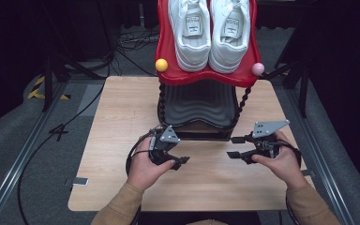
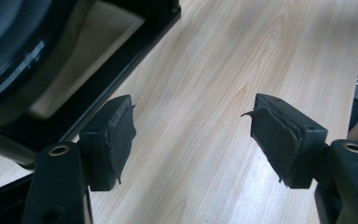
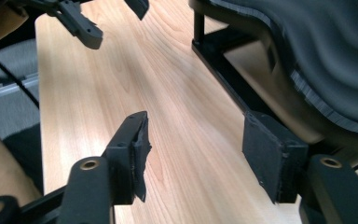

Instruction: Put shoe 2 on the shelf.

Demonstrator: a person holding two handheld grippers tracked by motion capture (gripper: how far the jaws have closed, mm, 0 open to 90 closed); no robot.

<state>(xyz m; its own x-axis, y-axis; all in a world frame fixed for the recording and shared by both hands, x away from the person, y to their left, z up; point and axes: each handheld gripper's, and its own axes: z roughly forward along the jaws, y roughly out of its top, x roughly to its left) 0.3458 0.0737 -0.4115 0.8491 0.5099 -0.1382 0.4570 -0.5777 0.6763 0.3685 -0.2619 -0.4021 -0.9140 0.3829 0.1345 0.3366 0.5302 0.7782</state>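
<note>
Two white sneakers (image 1: 190, 33) (image 1: 230, 33) stand side by side on the red top tray (image 1: 201, 78) of a shoe rack at the far side of the wooden table (image 1: 122, 117). A yellow ball (image 1: 161, 64) and a pink ball (image 1: 258, 68) cap the tray's front corners. Below it sits a black wavy shelf (image 1: 197, 101) (image 3: 326, 56) in a black frame (image 2: 121, 70) (image 3: 223, 65). My left gripper (image 1: 178, 152) (image 2: 191, 121) is open and holds nothing, just in front of the rack's left corner. My right gripper (image 1: 234, 147) (image 3: 196, 135) is open too, near the right corner, facing the left gripper (image 3: 84, 23).
Bare tabletop lies between and in front of both hands. A small metal bracket (image 1: 79, 181) sits at the table's left front edge. Cables (image 1: 51, 136) and rails (image 1: 18, 164) run along the grey floor, with dark stands (image 1: 49, 79) behind.
</note>
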